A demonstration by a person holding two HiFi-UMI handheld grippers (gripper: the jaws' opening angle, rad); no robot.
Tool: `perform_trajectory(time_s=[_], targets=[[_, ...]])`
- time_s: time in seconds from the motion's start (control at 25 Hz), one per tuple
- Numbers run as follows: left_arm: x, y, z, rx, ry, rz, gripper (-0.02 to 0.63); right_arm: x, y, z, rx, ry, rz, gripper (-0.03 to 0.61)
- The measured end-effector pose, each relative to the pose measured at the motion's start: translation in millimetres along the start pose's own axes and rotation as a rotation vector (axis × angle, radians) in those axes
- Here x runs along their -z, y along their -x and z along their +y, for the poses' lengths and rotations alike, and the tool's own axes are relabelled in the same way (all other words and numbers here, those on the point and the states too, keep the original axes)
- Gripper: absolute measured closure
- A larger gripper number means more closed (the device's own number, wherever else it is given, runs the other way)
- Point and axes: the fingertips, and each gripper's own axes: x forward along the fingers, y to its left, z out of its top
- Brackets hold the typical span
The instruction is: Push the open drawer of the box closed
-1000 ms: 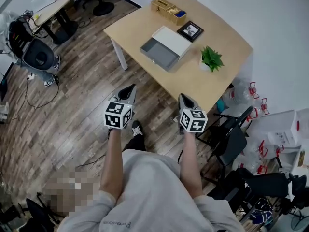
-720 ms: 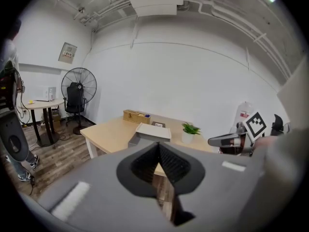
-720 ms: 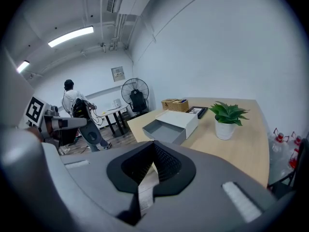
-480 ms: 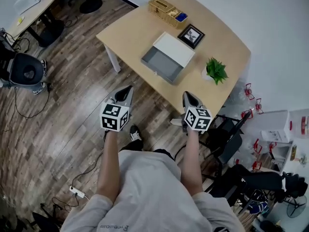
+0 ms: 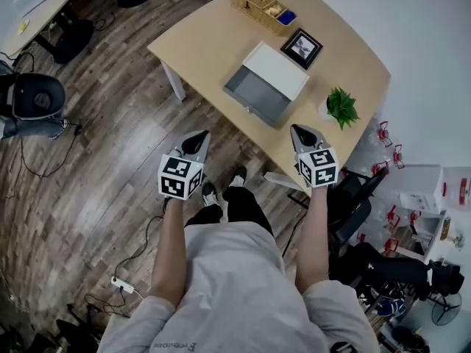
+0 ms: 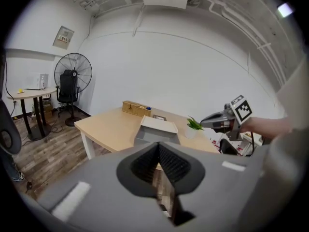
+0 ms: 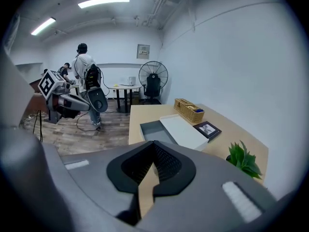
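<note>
A white box (image 5: 277,70) lies on the light wooden table (image 5: 206,39). Its grey drawer (image 5: 256,97) is pulled open toward the table's near edge. The box (image 6: 158,125) and the drawer (image 7: 155,130) also show ahead in both gripper views. My left gripper (image 5: 196,141) hangs over the floor, short of the table and left of the drawer. My right gripper (image 5: 303,133) is at the table's near edge, right of the drawer. Both are shut with nothing held. Neither touches the drawer.
On the table stand a wicker basket (image 5: 263,7), a framed picture (image 5: 301,47) and a small potted plant (image 5: 341,106). A black chair (image 5: 355,198) stands right of me, an office chair (image 5: 33,98) at far left. Two people (image 7: 85,79) stand across the room.
The table and box have come nearer in the head view. My right gripper has moved up to the table's near edge; the left stays over the floor. Both remain shut.
</note>
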Motion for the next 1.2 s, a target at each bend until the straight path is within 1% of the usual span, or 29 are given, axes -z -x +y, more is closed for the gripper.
perform_trajectory(time_s=[0.2, 0.32, 0.4, 0.56, 0.8, 1.04, 1.2], targets=[[4.3, -4.4, 17.4, -0.023, 0.010, 0.021, 0.561, -10.9, -28.7, -9.8, -0.035, 0.048, 0.041, 0.577], [2.2, -12.2, 28.3, -0.044, 0.021, 0.026, 0.561, -21.6, -45.9, -19.3, -0.058, 0.062, 0.044, 0.577], [-1.2, -21.9, 30.4, -0.042, 0.025, 0.029, 0.561, -28.7, -56.9, -29.0, -0.068, 0.077, 0.045, 0.577], [-6.2, -42.1, 27.5, -0.027, 0.059, 0.028, 0.561, -36.5, -76.7, -52.4, -0.082, 0.110, 0.058, 0.577], [-3.0, -77.0, 26.0, -0.025, 0.037, 0.083, 0.561, -40.8, -111.7, -85.2, -0.100, 0.141, 0.090, 0.577], [4.9, -119.9, 20.7, -0.013, -0.007, 0.163, 0.561, -46.9, -144.2, -107.5, -0.121, 0.149, 0.101, 0.577], [7.1, -146.4, 15.6, -0.013, -0.024, 0.194, 0.561, -49.7, -167.3, -121.3, -0.141, 0.164, 0.111, 0.577]])
